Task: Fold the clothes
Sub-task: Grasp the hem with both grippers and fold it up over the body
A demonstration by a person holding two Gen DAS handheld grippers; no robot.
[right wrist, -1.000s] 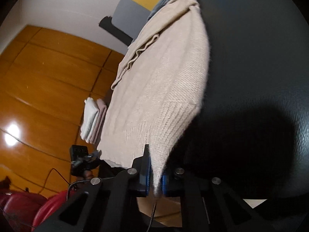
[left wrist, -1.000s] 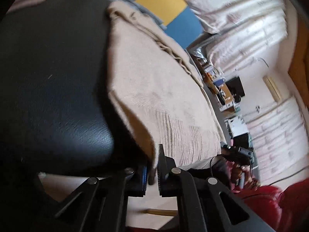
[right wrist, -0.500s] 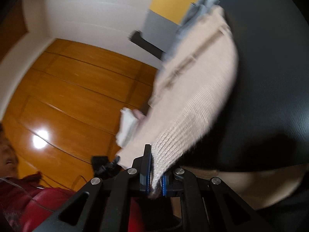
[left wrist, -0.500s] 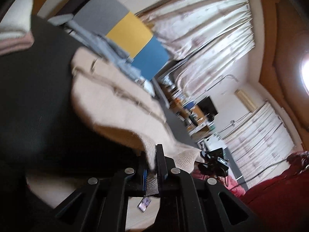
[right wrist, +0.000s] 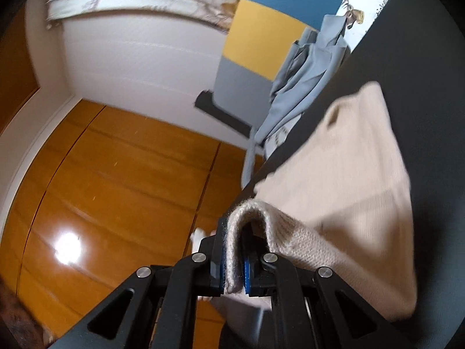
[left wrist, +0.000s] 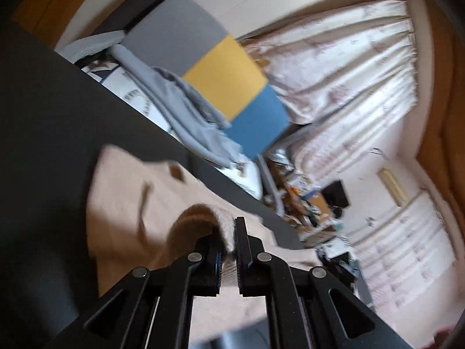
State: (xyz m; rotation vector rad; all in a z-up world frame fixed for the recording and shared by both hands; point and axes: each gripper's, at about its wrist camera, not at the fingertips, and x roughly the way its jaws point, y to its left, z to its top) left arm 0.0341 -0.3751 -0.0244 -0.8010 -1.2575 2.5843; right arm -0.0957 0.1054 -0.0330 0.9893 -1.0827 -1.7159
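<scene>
A corner of the beige sweater (left wrist: 139, 203) is pinched in the closed left tongs (left wrist: 228, 250), another in the closed right tongs (right wrist: 234, 258). The rest is spread straight ahead of both on the black worktop (left wrist: 43, 122), so neither hand is judged nearer.

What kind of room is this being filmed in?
Probably a lived-in room at home: patterned curtains over a window, a glossy wooden floor, and clothes about, such as a grey garment beyond the dark table.
</scene>
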